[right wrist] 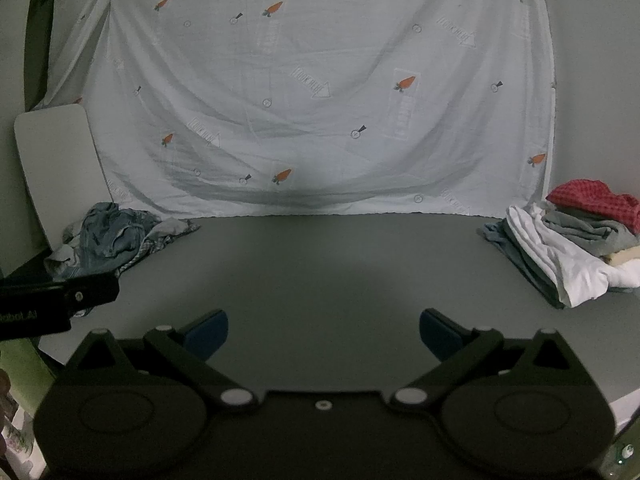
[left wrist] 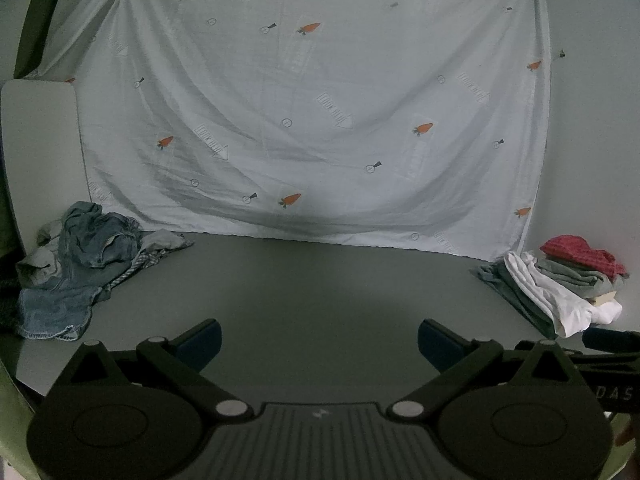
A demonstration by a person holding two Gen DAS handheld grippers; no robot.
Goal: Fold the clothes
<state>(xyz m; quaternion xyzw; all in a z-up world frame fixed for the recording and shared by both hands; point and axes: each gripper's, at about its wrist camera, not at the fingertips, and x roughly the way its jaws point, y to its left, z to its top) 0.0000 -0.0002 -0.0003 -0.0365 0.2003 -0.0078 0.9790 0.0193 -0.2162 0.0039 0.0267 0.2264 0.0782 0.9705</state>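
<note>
Grey table bears crumpled clothes left, folded stack right.

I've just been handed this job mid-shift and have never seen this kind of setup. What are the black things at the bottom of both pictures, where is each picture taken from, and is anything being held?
There is no robot arm here: a person holds a two-finger gripper in each hand, and a wide-angle camera on each one looks forward along its fingers. One picture comes from the left gripper, the other from the right gripper. The black shapes at the bottom are the grippers' own bodies and fingers. Both are open over the bare grey table and hold nothing.

On the table's left lies a crumpled pile of unfolded clothes, mostly denim. On the right sits a stack of folded clothes, with a red piece on top. A pale sheet printed with carrots hangs behind.
</note>
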